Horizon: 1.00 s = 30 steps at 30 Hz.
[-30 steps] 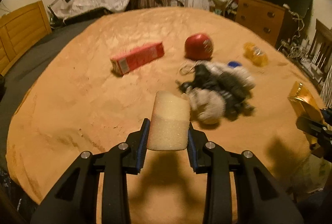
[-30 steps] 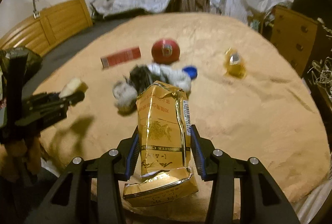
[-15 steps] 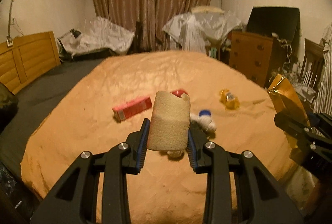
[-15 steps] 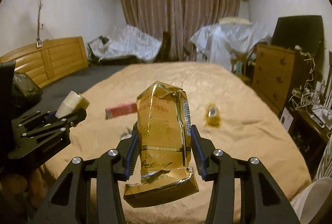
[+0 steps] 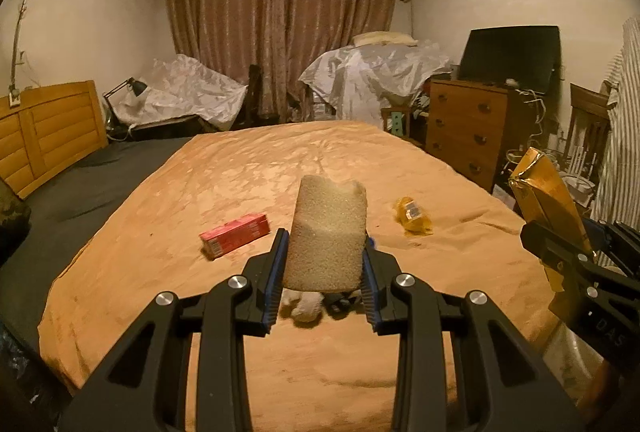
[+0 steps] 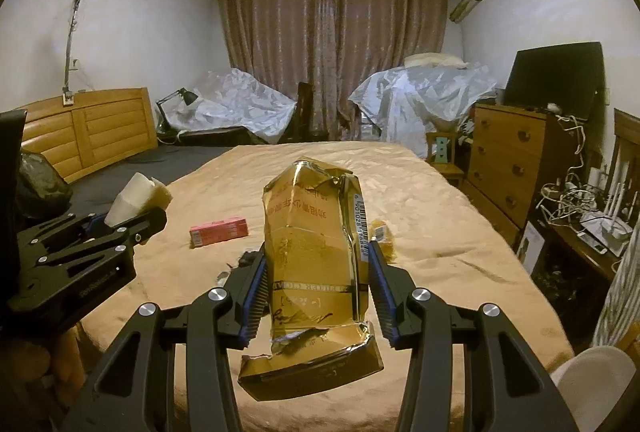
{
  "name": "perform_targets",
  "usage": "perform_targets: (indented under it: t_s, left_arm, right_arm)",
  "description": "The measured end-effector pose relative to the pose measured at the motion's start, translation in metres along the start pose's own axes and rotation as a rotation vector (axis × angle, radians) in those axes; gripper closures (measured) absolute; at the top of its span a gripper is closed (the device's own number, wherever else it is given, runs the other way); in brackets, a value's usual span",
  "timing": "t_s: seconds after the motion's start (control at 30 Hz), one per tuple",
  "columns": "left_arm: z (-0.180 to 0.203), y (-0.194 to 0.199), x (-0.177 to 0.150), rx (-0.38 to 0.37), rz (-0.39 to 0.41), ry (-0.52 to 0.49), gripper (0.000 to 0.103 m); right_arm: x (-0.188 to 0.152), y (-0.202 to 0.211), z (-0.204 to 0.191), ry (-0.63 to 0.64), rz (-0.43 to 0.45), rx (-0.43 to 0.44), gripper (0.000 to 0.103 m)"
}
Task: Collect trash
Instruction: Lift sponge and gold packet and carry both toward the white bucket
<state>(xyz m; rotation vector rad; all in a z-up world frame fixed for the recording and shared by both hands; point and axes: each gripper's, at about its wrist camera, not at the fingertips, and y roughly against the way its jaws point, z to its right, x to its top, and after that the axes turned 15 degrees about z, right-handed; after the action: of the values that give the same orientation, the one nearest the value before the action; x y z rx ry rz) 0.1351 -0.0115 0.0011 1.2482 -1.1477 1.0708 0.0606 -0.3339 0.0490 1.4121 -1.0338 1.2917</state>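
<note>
Bed [image 5: 248, 176] with tan cover fills the room's middle, dark grey sheet [image 5: 80, 184] on its left, wooden headboard [image 5: 44, 128] beyond. Curtains [image 5: 280, 32] at back wall, two plastic-draped piles [image 5: 372, 72] below them. Wooden dresser [image 5: 464, 128] right of bed, dark screen [image 5: 508, 56] on top; cable tangle [image 6: 576, 200] further right.

On the cover: red carton [image 5: 234, 240] lying flat left of centre, crumpled yellow wrapper [image 5: 412, 220] to the right, well apart. A whitish and dark clump [image 5: 308, 306] sits low behind the left gripper's fingers, mostly hidden, can't tell what it is.

Right gripper [image 6: 316, 296] pinches a crushed gold packet [image 6: 316, 256], upright, torn at the bottom, held above the bed. Left gripper [image 5: 324, 272] clamps a beige foam piece [image 5: 328, 232], upright, also off the bed. Each held item blocks its own camera's centre view.
</note>
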Motion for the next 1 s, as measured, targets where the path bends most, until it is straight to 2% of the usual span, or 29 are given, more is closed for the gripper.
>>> perform_targets:
  t_s: [0.2,0.57,0.87,1.0]
  left_arm:
    - [0.032,0.001,0.007,-0.075,0.012,-0.004,0.071]
    - [0.121,0.006,0.013,-0.257,0.009,-0.027,0.071]
    - [0.200,0.016,0.009,-0.416,-0.005,-0.069,0.071]
    - [0.237,0.018,0.003,-0.491,-0.038,-0.088,0.071]
  right_arm:
    - [0.010,0.030,0.034,0.001,0.005,-0.069,0.055]
    - [0.019,0.092,0.118,0.008,-0.001,-0.217,0.055]
    - [0.014,0.149,0.202,-0.005,-0.026,-0.360,0.055]
    - [0.007,0.176,0.251,-0.015,-0.075,-0.423,0.055]
